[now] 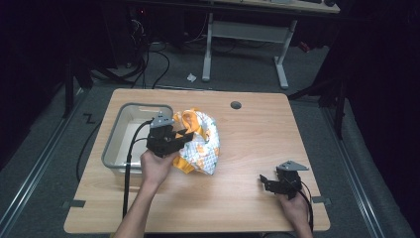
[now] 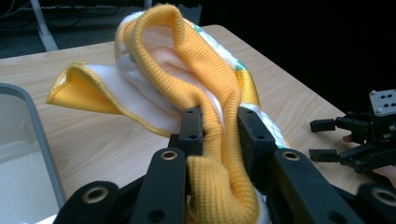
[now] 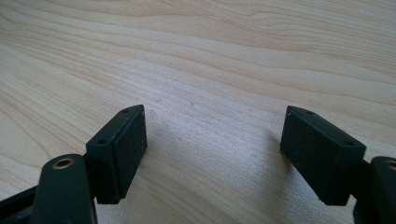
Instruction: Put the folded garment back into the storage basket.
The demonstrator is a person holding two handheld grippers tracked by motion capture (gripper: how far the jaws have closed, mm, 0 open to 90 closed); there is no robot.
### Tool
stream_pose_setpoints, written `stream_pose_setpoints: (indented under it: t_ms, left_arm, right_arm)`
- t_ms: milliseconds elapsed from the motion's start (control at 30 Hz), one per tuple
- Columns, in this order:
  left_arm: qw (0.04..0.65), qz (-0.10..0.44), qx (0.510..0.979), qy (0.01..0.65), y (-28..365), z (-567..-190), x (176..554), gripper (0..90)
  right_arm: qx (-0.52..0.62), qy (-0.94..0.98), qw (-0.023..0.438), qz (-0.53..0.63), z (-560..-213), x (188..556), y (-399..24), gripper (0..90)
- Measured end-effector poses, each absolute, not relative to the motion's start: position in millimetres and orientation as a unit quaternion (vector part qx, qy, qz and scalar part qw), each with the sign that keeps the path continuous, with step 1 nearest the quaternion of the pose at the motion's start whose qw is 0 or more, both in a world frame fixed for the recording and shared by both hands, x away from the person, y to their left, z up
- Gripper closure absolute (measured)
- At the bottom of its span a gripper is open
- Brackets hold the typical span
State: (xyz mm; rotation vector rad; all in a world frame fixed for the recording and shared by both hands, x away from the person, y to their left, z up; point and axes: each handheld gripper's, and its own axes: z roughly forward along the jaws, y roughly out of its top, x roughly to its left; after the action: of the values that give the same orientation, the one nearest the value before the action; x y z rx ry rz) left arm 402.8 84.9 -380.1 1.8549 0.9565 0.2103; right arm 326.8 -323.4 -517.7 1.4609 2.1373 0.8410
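High view: the left gripper (image 1: 184, 135) clamps the yellow-trimmed garment (image 1: 200, 141), bunched just right of the grey bin (image 1: 115, 136), long axis running from the table's (image 1: 247, 148) far edge toward the person.

Left gripper view: its jaws pinch the ribbed yellow hem (image 2: 219, 121), which loops away upward.

Right gripper view: the right gripper (image 3: 212, 140) stands apart over bare wood.
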Motion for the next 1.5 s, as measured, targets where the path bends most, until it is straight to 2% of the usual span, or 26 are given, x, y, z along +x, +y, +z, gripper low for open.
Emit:
stream_pose_setpoints:
  t_ms: [1500]
  left_arm:
    - [0.489, 0.117, 0.751, 0.428, 149, -368, 415, 74.0]
  right_arm:
    - [0.525, 0.768, 0.209, 0.302, -518, 327, -323, 23.2]
